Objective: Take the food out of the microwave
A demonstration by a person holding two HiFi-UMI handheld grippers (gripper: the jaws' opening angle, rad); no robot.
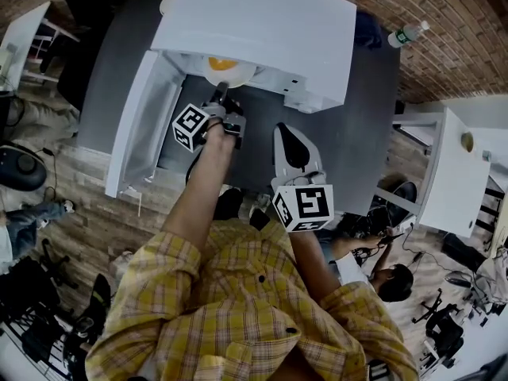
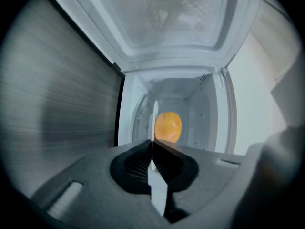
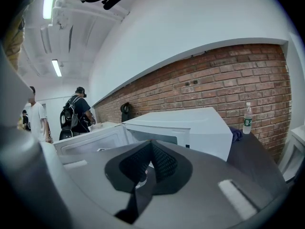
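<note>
The white microwave (image 1: 262,22) stands on a dark grey table (image 1: 361,125) with its door (image 1: 139,125) swung open to the left. At the front of its cavity lies a white plate (image 1: 238,75) carrying round orange food (image 1: 221,63). My left gripper (image 1: 223,92) reaches into the opening and is shut on the plate's near rim. In the left gripper view the plate (image 2: 154,116) shows edge-on between the closed jaws of the left gripper (image 2: 152,144), with the orange food (image 2: 167,126) just behind. My right gripper (image 1: 292,151) hovers shut and empty in front of the microwave (image 3: 190,128).
A plastic water bottle (image 1: 406,34) stands on the table's far right corner by the brick wall. A white table (image 1: 452,173) is at the right, and a seated person (image 1: 389,280) is beside it. Other people (image 3: 76,111) stand far off to the left.
</note>
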